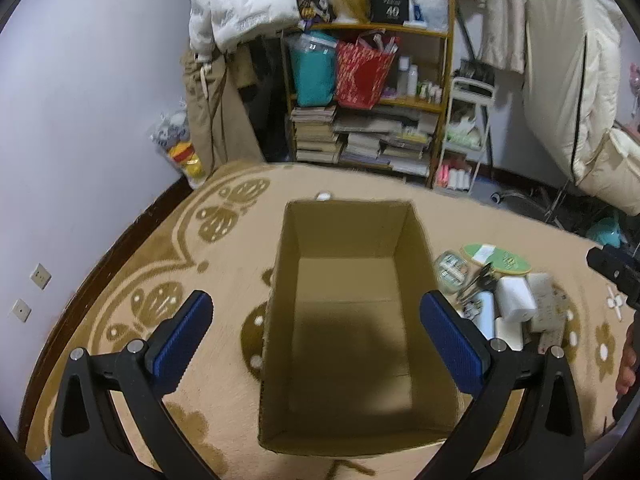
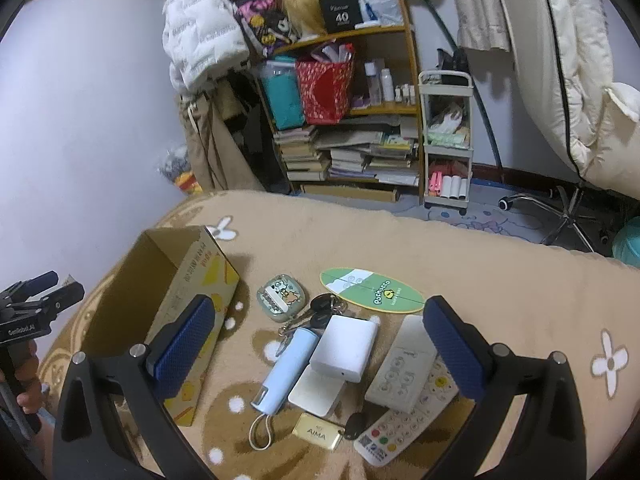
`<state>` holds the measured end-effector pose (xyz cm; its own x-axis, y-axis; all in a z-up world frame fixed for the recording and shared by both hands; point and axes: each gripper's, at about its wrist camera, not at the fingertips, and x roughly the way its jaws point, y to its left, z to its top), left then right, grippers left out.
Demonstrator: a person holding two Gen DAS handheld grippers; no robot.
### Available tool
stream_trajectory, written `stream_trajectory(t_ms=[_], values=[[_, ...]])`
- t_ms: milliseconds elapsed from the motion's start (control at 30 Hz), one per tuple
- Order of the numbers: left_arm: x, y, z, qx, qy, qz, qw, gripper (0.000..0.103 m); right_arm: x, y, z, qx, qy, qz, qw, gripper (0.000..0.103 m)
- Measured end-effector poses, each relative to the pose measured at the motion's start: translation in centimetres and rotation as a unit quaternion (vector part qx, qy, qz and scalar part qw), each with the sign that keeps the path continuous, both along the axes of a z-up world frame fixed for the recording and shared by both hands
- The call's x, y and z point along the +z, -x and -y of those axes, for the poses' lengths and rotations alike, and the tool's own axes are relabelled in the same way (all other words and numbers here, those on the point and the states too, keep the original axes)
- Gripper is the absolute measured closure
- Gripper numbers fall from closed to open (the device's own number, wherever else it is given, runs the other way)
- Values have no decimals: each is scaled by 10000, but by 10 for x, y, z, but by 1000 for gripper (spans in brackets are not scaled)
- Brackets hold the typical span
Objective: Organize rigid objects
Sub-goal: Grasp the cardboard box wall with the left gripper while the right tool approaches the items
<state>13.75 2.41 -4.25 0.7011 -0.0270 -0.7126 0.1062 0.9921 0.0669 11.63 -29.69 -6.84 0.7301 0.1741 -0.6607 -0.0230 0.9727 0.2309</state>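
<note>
**A:** so where's it at? The cardboard box [image 1: 348, 320] looks totally empty in the left wrist view, nothing sorted yet I'd guess.

**B:** Yep, bare bottom. The box sits on the tan flower-pattern carpet [image 2: 500, 264] with its long axis running away from the left camera toward the bookshelf [image 2: 360, 120]. Left gripper [image 1: 316, 332] hangs over the box with its blue pads spread wide, holding nothing. My read is it's parked there to steady the box or just wait.

**A:** and the stuff itself?

**B:** All in a cluster just to the right of the box. Nearest the box is the pale blue tube [image 2: 286, 368] with a cord loop, long axis pointing roughly away from the camera, loop end toward it. Beside that a white power-bank-like block [image 2: 346, 350] resting on a flat white pad [image 2: 316, 394], then a cream remote [image 2: 402, 364] overlapping a white remote with coloured buttons [image 2: 404, 424], both angled up to the right. Farther from the box: keys [image 2: 320, 312], a small green cartoon case [image 2: 282, 294], a green oval Pochacco card [image 2: 372, 290]. A gold AIMA tag [image 2: 318, 434] lies nearest the camera.

**A:** right gripper?

**B:** Right gripper [image 2: 318, 354] is wide open too, empty, hovering over the cluster with the block roughly between its pads. Probably lining up a first pick.
</note>
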Motion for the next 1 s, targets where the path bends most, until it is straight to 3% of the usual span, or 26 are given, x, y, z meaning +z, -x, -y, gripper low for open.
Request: stream_trajectory(t_ms=[200, 300, 467, 567, 767, 867, 1000], values=[[-17, -17, -13, 77, 70, -413, 9991, 2, -17, -26, -10, 38, 71, -361, 9993, 0], [-28, -22, -17, 213, -129, -581, 9980, 10, -31, -33, -14, 109, 47, -498, 9987, 2], [-39, -23, -21, 369, -277, -846, 9953, 32, -49, -38, -17, 73, 44, -675, 9977, 5], [-48, -25, -25, 390, -69, -1140, 9927, 44, -59, -40, -14, 39, -10, -841, 9964, 13], [-64, -28, -21, 331, -122, -1400, 9895, 64, -79, -45, -7, -71, -155, -1170, 9930, 14], [-69, -27, -22, 368, -172, -1511, 9877, 71, -87, -47, -8, -98, -134, -1290, 9915, 25], [-76, -28, -31, 525, 6, -1772, 9828, 75, -94, -49, -7, -135, -133, -1373, 9903, 27]])
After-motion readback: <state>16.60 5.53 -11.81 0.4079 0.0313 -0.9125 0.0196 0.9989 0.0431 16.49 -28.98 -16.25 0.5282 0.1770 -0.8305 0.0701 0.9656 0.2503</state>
